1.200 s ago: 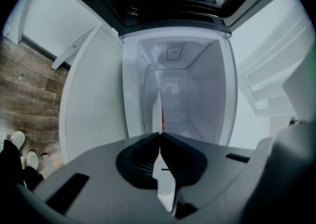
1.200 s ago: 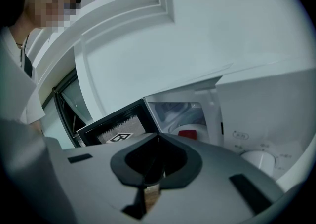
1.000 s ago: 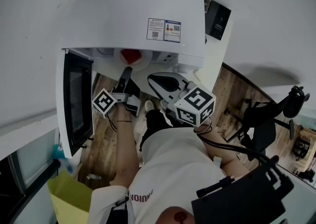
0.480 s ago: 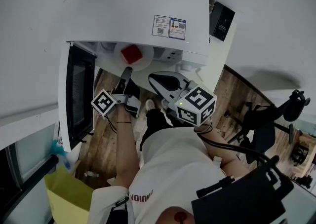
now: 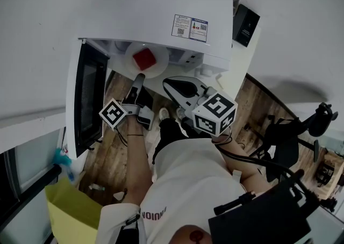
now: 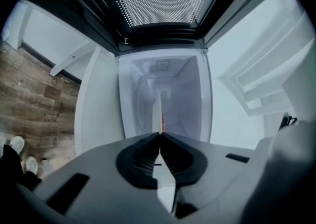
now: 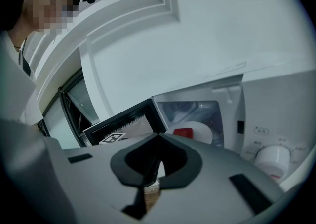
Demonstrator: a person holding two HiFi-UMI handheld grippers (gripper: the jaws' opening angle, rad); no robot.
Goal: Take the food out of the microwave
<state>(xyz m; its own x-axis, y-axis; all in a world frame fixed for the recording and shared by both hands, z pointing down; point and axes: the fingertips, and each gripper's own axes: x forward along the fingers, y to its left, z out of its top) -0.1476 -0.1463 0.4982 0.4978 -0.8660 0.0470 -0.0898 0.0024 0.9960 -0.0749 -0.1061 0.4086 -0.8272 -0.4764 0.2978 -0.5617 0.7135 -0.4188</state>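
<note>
**Red food on a plate at the microwave's mouth**

A red block of food (image 5: 144, 58) sits on a white plate (image 5: 131, 69) at the open front of the white microwave (image 5: 156, 17). The left gripper (image 6: 160, 134) has its jaws clamped on the plate's near rim. The microwave door (image 5: 88, 103) stands open at left. The right gripper (image 7: 158, 136) is just beside, jaws together on nothing.
</note>
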